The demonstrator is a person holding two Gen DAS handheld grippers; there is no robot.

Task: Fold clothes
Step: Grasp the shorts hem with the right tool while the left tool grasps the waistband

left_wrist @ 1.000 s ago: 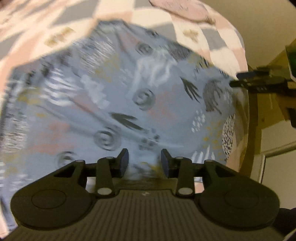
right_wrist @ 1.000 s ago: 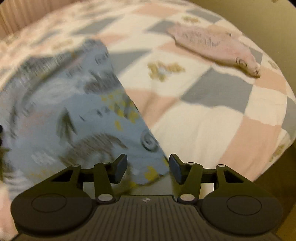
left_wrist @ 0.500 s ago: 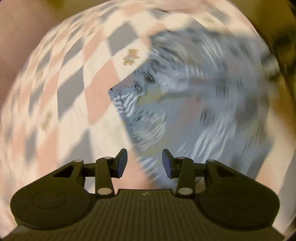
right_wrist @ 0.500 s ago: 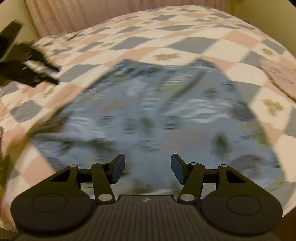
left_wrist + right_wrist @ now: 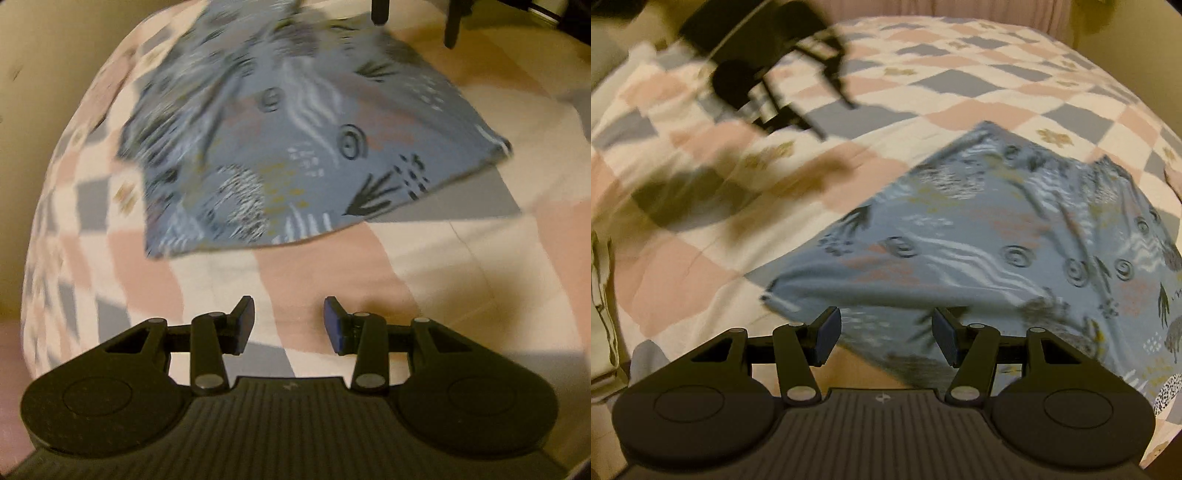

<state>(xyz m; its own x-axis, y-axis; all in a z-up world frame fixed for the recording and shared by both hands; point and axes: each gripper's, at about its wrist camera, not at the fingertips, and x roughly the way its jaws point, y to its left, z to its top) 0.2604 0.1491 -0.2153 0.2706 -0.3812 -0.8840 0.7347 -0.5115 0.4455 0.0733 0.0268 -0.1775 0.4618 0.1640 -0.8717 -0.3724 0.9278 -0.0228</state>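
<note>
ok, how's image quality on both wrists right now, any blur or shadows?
Left wrist: garment smeared by motion on its left side, sharper right; warm dim light, fisheye bends the bed. Right wrist: left gripper badly blurred upper left, casting a dark shadow on the quilt; right gripper crisp.

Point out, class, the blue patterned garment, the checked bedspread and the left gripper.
Blue patterned garment (image 5: 1015, 254): right wrist view, on its flat middle, by a spiral print.
Checked bedspread (image 5: 945, 83): right wrist view, on a bare grey square beyond the garment.
Left gripper (image 5: 289, 323): left wrist view, midway between its open fingertips.
</note>
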